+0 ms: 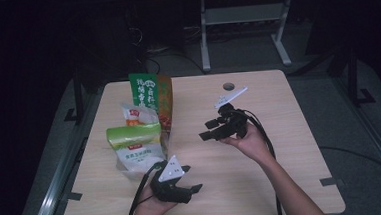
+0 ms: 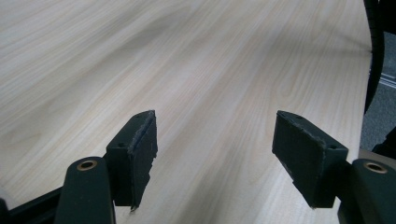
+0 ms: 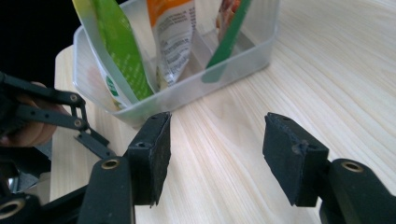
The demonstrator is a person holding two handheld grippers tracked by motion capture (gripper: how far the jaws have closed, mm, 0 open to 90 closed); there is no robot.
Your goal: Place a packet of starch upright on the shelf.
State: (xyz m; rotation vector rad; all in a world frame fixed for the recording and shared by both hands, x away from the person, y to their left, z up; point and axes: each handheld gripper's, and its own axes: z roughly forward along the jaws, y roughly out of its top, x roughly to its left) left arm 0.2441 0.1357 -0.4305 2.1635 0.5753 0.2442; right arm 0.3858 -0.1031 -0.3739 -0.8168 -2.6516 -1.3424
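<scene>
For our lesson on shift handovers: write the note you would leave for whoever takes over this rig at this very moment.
Left tool: open, holding nothing, over bare table at the near edge.
Right tool: open, holding nothing, mid-table, pointing at the clear bin.
Bin on the table's left side holds three upright packets: green packet, white-and-orange packet, tall dark-green packet.
Done: packets stand in the bin.
Left: nothing gripped; probably the right tool reaches for the bin or a packet next.

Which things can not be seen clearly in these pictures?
- Print on the green pouch: too small in the high view.
- Orange-and-white pouch: top cut off by the right gripper view's upper edge.
- Clear bin: far end hidden behind the pouches.
- Both tongs, left and right, open, empty.
</scene>
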